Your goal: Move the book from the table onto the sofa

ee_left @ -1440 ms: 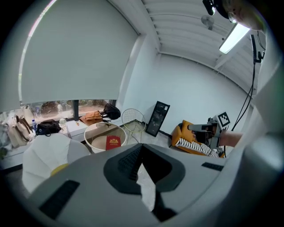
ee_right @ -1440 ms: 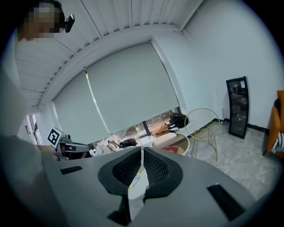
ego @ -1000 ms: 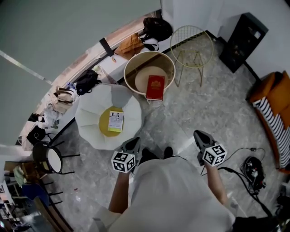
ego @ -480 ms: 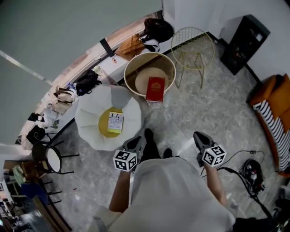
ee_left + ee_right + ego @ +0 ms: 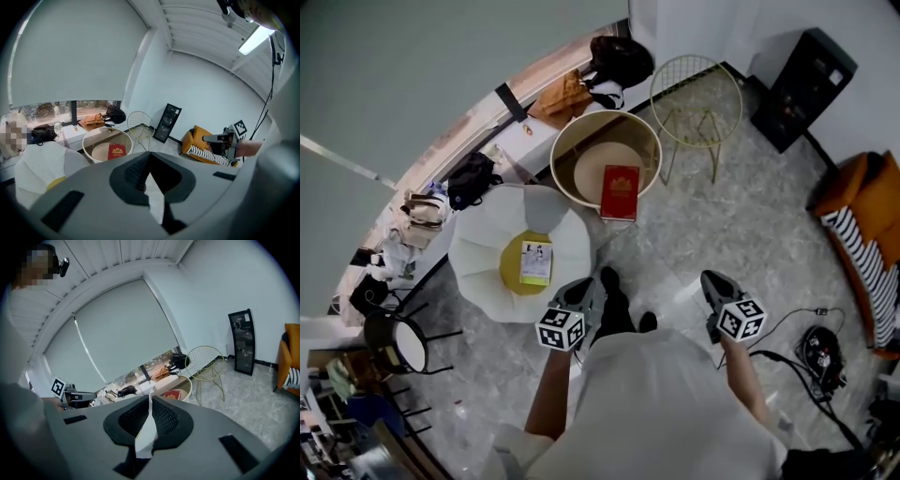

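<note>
- The red book [image 5: 620, 192] lies flat on the round cream-rimmed table [image 5: 555, 155] — well apart from the orange sofa [image 5: 851, 187] at the right.
- Left gripper [image 5: 582, 292]: jaws pressed together, nothing between them.
- Right gripper [image 5: 713, 281]: likewise closed and empty — held above the floor.

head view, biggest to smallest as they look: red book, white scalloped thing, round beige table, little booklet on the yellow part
1. white scalloped thing
2. round beige table, only slightly smaller
3. red book
4. little booklet
</note>
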A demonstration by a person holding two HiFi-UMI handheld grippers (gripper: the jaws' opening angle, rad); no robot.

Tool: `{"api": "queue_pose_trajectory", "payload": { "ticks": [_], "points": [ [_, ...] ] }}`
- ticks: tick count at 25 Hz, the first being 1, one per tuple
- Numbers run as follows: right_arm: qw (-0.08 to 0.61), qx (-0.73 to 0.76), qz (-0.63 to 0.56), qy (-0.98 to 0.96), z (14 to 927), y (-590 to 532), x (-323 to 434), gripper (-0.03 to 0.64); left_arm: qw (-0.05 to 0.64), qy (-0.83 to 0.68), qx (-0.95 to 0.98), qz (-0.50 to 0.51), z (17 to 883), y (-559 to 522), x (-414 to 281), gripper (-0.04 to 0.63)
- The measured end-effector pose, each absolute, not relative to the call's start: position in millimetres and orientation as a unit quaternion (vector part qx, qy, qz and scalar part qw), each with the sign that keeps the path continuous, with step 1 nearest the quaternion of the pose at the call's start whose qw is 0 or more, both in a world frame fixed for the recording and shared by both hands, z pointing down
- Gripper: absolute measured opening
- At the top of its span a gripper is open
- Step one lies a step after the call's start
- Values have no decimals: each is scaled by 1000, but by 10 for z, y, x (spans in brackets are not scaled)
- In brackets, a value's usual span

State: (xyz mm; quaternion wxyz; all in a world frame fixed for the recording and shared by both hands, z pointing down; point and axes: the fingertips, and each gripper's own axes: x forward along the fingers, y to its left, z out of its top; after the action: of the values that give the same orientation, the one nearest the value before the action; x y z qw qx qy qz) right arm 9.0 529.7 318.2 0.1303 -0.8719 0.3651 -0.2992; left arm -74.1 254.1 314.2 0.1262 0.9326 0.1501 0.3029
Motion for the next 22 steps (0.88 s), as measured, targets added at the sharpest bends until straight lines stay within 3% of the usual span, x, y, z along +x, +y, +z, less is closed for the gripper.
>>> {"api": "queue_pose_trajectory", "payload": {
  "ticks": [22],
  "points": [
    [117, -855, -337, 377, 3276, 3676, 1235, 44, 122, 218, 914, 319, 3430, 1340, 571, 2]
  ]
}}
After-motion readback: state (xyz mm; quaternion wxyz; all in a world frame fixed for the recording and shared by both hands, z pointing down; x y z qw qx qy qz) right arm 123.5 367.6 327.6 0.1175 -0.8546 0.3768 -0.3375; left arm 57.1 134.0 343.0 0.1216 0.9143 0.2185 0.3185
